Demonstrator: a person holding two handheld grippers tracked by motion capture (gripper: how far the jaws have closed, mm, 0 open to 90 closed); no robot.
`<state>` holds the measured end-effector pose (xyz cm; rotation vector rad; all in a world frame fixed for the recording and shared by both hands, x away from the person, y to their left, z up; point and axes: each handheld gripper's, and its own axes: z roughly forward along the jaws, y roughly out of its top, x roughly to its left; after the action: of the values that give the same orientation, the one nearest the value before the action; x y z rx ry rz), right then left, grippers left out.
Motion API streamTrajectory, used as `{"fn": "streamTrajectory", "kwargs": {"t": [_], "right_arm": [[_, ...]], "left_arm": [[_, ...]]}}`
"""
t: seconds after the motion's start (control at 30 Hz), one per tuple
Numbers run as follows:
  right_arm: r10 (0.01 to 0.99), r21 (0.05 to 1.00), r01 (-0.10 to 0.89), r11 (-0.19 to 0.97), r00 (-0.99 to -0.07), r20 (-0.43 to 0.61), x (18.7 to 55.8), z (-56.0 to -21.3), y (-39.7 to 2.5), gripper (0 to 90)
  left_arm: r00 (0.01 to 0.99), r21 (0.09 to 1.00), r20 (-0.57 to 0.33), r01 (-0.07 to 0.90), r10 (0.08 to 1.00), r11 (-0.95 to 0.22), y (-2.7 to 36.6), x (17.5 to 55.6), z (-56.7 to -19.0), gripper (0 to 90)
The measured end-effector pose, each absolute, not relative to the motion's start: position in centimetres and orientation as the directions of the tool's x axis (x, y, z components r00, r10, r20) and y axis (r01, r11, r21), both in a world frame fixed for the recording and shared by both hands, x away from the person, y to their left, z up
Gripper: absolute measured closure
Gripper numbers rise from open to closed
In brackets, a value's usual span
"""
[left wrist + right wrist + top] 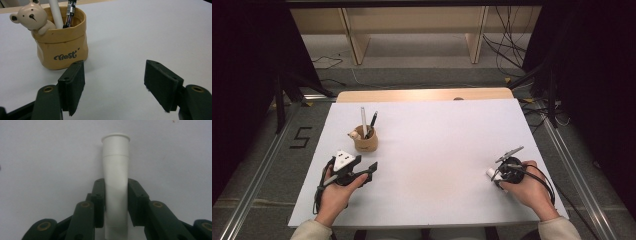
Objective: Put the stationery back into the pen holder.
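A tan pen holder (365, 142) with a small bear figure on its rim stands on the left half of the white table (437, 145). It holds a white pen (363, 121) and a black pen (373, 120). My left gripper (370, 173) rests just in front of it, open and holding nothing. In the left gripper view the holder (61, 47) sits just beyond the left jaw of that gripper (113, 87). On the table's right side, my right gripper (493, 175) is shut on a white tube (488, 172). The right gripper view has the tube (116, 165) sticking out past the gripper (116, 200).
Bare wood (424, 94) edges the table at the back. Beyond it are wooden furniture legs (357, 40) and loose cables (507, 45) on the floor. Dark stands flank the table on both sides.
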<state>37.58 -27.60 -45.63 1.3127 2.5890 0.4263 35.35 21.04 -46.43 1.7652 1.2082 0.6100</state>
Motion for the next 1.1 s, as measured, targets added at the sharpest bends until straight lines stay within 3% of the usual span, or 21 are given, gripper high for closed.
{"fn": "streamTrajectory", "kwargs": {"t": [0.77,1.1], "right_arm": [[0.826,0.384,0.759,0.526,-0.563,-0.02,37.5,-45.2,-27.5,70.3],[0.836,0.495,0.723,0.482,-0.548,-0.013,37.5,-44.5,-27.2,70.3]], "left_arm": [[0.411,0.868,-0.081,0.478,0.908,-0.139,21.0,35.4,-46.5,33.1],[0.415,0.867,-0.086,0.479,0.906,-0.137,20.8,35.4,-46.5,33.6]]}}
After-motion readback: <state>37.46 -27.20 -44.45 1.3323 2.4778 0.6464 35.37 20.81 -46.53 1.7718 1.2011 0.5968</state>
